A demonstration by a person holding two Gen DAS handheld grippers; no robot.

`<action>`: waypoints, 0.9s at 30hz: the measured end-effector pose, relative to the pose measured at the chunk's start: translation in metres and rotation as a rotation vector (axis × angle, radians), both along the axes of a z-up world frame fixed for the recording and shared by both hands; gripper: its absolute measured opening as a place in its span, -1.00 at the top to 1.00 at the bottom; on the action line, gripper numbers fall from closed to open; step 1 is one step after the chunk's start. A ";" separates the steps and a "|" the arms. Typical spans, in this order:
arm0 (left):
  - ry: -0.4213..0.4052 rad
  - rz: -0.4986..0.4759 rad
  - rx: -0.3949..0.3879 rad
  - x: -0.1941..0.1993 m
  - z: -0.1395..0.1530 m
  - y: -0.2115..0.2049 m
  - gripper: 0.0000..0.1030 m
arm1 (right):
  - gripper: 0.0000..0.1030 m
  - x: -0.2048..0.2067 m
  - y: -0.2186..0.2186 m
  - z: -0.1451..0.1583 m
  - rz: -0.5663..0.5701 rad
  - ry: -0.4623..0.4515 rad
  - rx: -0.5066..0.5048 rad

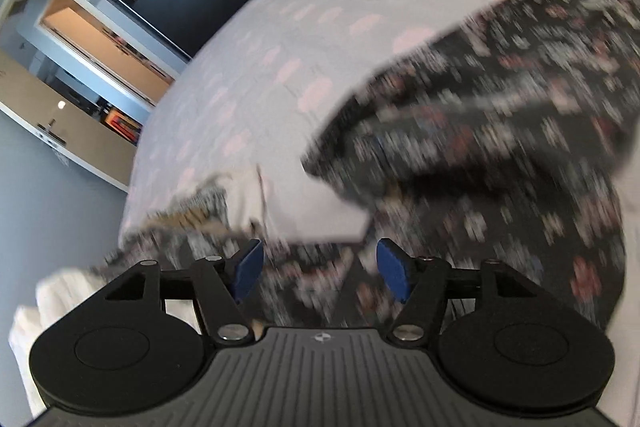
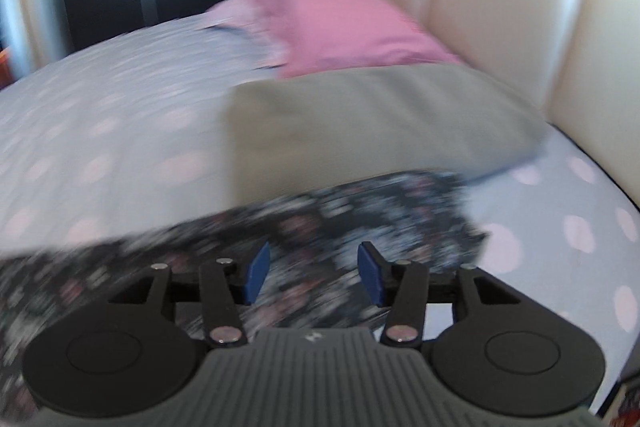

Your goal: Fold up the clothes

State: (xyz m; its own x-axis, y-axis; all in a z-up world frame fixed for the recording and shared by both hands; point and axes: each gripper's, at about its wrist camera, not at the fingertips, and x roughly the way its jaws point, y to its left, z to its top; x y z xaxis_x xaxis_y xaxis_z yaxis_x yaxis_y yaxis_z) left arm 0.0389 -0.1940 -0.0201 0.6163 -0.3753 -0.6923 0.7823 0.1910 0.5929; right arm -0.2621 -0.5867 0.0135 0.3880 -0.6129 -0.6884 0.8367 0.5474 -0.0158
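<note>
Bed sheet (image 1: 304, 27) under floral garment (image 1: 500, 131); both grippers agape.

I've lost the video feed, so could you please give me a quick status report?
Left hand-held gripper and right hand-held gripper open, empty. Dark floral garment spread on bed, under both. Grey folded item beyond.
</note>
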 end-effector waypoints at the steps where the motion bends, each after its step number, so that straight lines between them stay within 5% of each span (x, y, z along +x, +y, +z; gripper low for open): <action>1: 0.010 -0.006 0.004 -0.003 -0.002 0.007 -0.19 | -0.02 0.007 0.018 -0.001 0.044 0.011 0.000; 10: 0.080 -0.084 0.032 -0.041 -0.021 0.062 -0.19 | -0.02 0.056 0.173 -0.033 0.332 0.032 0.081; 17: 0.154 -0.159 0.073 -0.068 -0.039 0.093 -0.19 | -0.02 0.075 0.251 -0.059 0.478 0.073 0.124; 27: 0.182 -0.260 0.232 -0.099 -0.088 0.097 -0.19 | -0.02 0.105 0.342 -0.098 0.719 0.149 0.222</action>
